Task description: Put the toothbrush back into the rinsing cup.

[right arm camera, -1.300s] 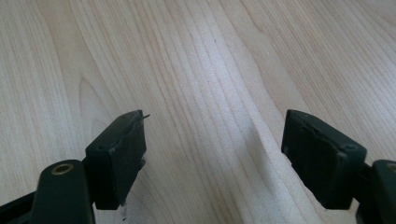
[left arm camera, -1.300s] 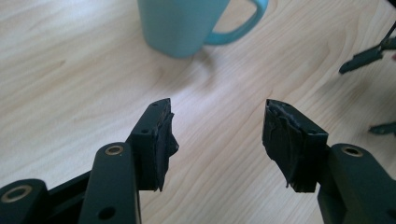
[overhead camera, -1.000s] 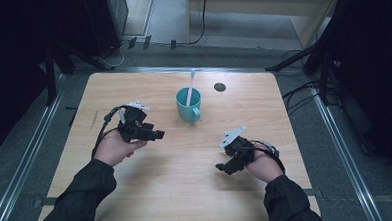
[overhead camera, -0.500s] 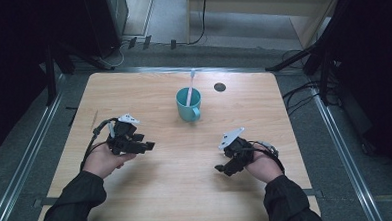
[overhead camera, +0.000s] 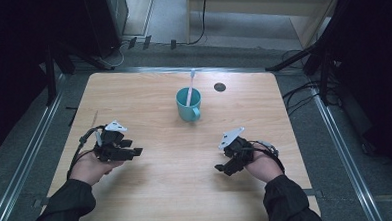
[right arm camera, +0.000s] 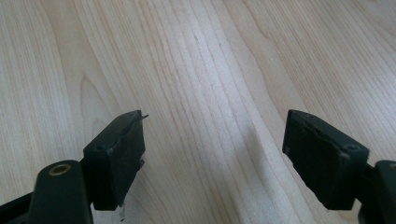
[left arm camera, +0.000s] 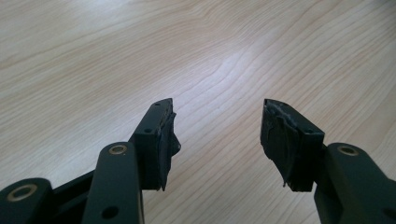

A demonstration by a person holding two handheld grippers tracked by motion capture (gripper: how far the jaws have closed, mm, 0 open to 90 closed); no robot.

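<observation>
Pale wood table (overhead camera: 152, 192) stands on a grey floor with metal rails along both sides and dark equipment and cables behind it. From the high view, a teal mug (overhead camera: 189, 105) stands upright near the far middle of the table, handle toward the person, with a white stick-like utensil (overhead camera: 189, 88) leaning in it and poking above the rim; what kind it is cannot be told. A small dark disc (overhead camera: 220, 87) lies just to the mug's right. The left gripper (overhead camera: 134, 152) is held low over the near left of the table, jaws pointing toward the middle; the right gripper (overhead camera: 221, 167) sits over the near right, jaws pointing left and toward the person. Both are well apart from the mug, likely parked at rest so that neither crowds it.

In the left gripper view, the left gripper (left arm camera: 215, 123) has its jaws parted by a moderate gap with nothing between them, only bare wood grain beyond. The taped pads (left arm camera: 275, 140) look worn.

In the right gripper view, the right gripper (right arm camera: 212, 140) is spread wider, also empty, hovering close above the wood. My guess is that the mug is the thing at stake, and either hand would have to travel forward to reach it.
</observation>
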